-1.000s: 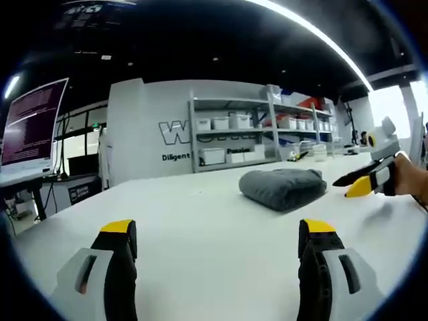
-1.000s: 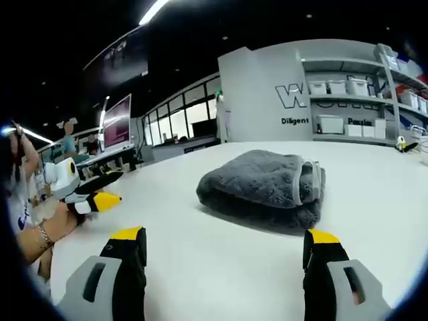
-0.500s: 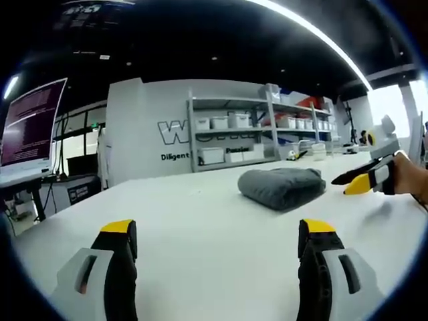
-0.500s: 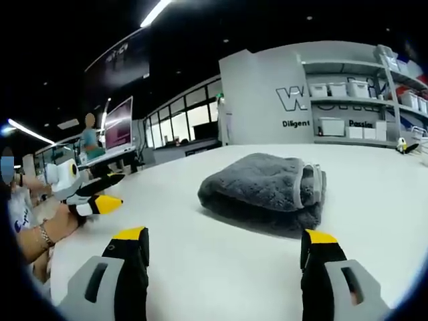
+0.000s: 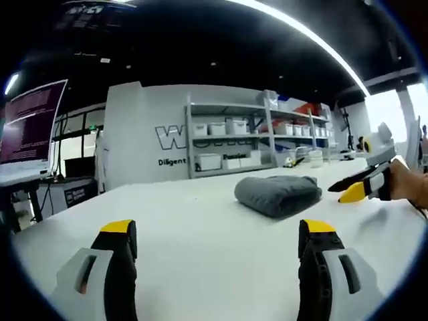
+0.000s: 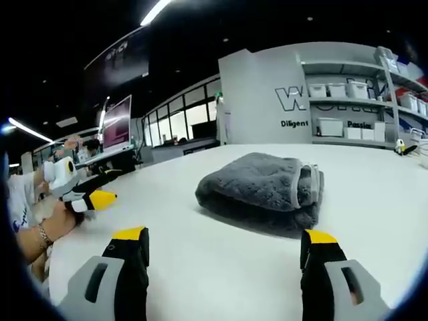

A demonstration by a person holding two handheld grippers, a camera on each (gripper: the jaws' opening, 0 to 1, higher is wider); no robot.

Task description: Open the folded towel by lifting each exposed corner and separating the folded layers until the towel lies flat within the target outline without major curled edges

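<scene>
The folded grey towel is lying on the white desk as both tools, left tool and right tool, are hovering open-jawed; pinching only the top-layer corner looks best.

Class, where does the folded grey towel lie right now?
The folded grey towel lies on the white table, ahead of the right gripper, apart from its open jaws.
</scene>
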